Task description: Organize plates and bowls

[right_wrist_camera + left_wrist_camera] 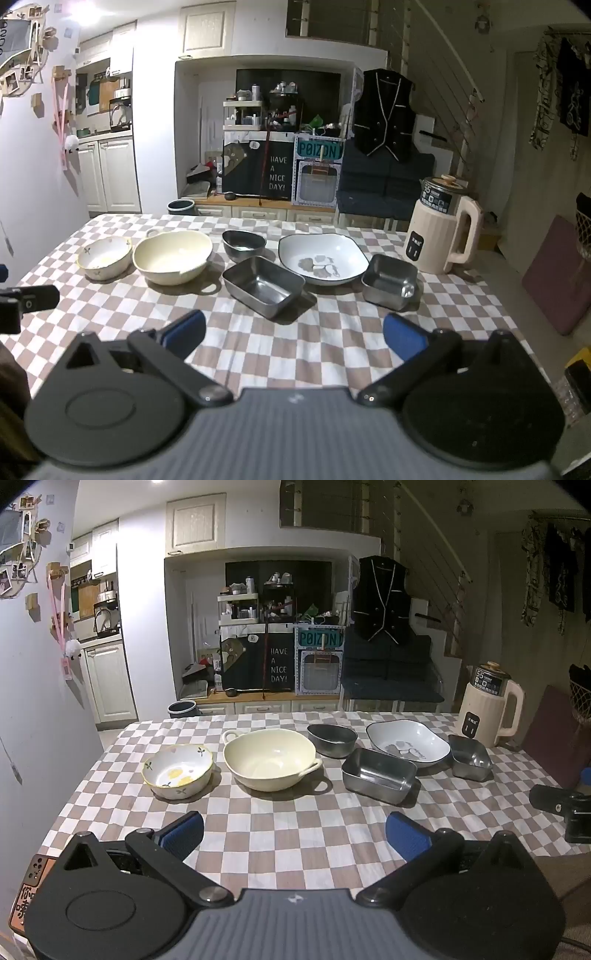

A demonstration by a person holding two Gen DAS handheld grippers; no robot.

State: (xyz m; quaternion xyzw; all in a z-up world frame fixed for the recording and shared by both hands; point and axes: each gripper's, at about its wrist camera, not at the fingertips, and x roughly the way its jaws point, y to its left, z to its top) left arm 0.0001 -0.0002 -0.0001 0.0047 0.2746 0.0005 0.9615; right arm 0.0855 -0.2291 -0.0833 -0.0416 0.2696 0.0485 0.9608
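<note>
On the checked tablecloth (280,834) stand a small flowered bowl (178,770), a cream two-handled bowl (271,757), a dark oval steel bowl (331,739), a rectangular steel tray (378,775), a white blue-rimmed dish (408,743) and a small square steel tray (470,757). The same dishes show in the right wrist view: flowered bowl (104,256), cream bowl (172,256), oval bowl (243,244), rectangular tray (263,286), white dish (323,258), square tray (389,281). My left gripper (294,830) is open near the front edge, nothing between its fingers. My right gripper (294,334) is open too, short of the rectangular tray.
A cream electric kettle (491,705) stands at the table's back right, also seen as the kettle (441,230) beside the square tray. A chair with a dark cushion (391,672) sits behind the table. A wall runs along the left side.
</note>
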